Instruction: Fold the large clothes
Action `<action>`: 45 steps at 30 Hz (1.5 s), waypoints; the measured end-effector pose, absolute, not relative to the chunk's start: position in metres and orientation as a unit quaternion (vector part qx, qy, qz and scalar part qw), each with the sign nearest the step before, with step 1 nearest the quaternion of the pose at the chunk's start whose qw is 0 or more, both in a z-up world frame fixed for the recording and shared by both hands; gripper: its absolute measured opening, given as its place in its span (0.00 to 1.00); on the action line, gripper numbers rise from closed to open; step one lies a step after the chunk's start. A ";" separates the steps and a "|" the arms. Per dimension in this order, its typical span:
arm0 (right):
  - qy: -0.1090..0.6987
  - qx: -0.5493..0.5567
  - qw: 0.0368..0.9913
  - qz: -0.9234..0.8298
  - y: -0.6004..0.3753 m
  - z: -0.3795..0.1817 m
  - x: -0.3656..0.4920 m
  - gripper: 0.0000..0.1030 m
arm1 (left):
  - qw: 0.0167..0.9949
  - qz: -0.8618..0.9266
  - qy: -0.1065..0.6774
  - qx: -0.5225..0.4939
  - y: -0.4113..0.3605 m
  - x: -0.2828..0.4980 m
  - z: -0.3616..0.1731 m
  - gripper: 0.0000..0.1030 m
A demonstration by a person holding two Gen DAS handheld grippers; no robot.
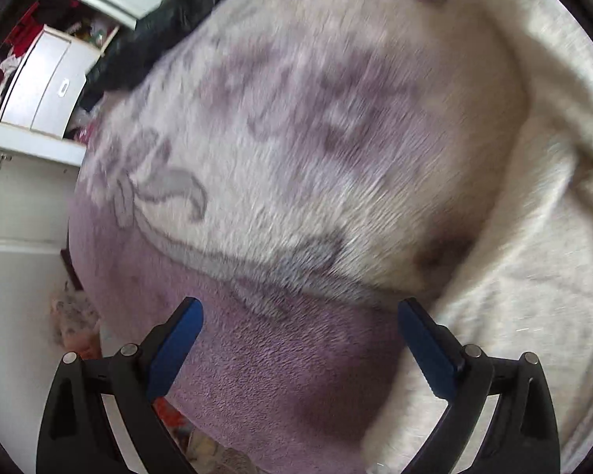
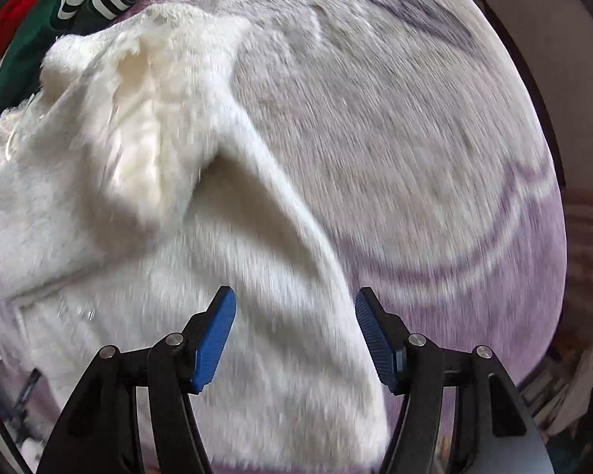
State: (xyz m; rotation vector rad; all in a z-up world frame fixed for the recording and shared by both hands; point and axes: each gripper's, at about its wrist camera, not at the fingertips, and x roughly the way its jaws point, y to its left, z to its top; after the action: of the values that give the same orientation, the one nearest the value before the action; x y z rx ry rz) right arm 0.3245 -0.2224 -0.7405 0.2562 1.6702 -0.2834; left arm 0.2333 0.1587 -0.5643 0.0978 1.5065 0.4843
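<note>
A fluffy cream-white garment [image 2: 146,205] lies crumpled on a lilac and cream patterned blanket [image 2: 395,126], filling the left and middle of the right wrist view. My right gripper [image 2: 295,316] hangs open above the garment's right edge, nothing between its blue pads. In the left wrist view the same garment [image 1: 533,237] lies along the right side, with the blanket [image 1: 296,158] covering the middle. My left gripper [image 1: 300,330] is open over the blanket's purple border, just left of the garment's edge, holding nothing. Both views are blurred.
A green garment with white stripes [image 2: 79,4] and a red cloth [image 2: 16,12] lie at the far left of the bed. Dark clothes [image 1: 170,27] sit at the blanket's far edge. White cupboards [image 1: 43,91] stand beyond the bed's left side.
</note>
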 end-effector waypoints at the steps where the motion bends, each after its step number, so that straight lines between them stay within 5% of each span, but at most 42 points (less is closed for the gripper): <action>1: 0.729 0.100 0.666 -0.121 -0.221 -0.750 0.339 0.63 | 0.709 0.213 0.671 0.044 0.155 0.237 -0.560 0.99; 4: 0.702 0.060 0.692 -0.157 -0.227 -0.768 0.367 0.48 | 0.725 0.191 0.660 0.056 0.137 0.255 -0.560 0.99; 14: 0.719 0.132 0.656 -0.189 -0.223 -0.765 0.348 0.49 | 0.739 0.149 0.643 0.133 0.076 0.329 -0.602 1.00; 22: 0.704 0.208 0.647 -0.205 -0.281 -0.741 0.281 0.49 | 0.736 0.168 0.652 0.062 0.123 0.341 -0.610 1.00; 27: 0.620 0.353 0.682 -0.162 -0.310 -0.699 0.257 0.49 | 0.740 0.164 0.649 0.067 0.121 0.339 -0.609 1.00; 31: 0.565 0.465 0.680 -0.050 -0.308 -0.698 0.267 0.71 | 0.738 0.167 0.651 0.068 0.121 0.340 -0.609 1.00; 34: 0.626 0.432 0.648 -0.034 -0.279 -0.728 0.287 0.71 | 0.736 0.170 0.652 0.070 0.117 0.341 -0.607 1.00; 36: 0.648 0.400 0.648 -0.026 -0.252 -0.736 0.290 0.49 | 0.735 0.172 0.653 0.070 0.111 0.338 -0.602 1.00; 37: 0.667 0.370 0.646 -0.024 -0.238 -0.736 0.291 0.08 | 0.734 0.173 0.654 0.068 0.111 0.337 -0.601 1.00; 45: 0.620 0.276 0.732 -0.065 -0.247 -0.681 0.312 0.08 | 0.734 0.170 0.654 0.063 0.110 0.332 -0.598 1.00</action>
State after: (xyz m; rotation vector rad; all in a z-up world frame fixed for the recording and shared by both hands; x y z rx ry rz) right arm 0.3124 -0.2467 -0.6808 0.6067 1.3639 -0.1420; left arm 0.3317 0.1095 -0.5984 0.1391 1.4389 0.3738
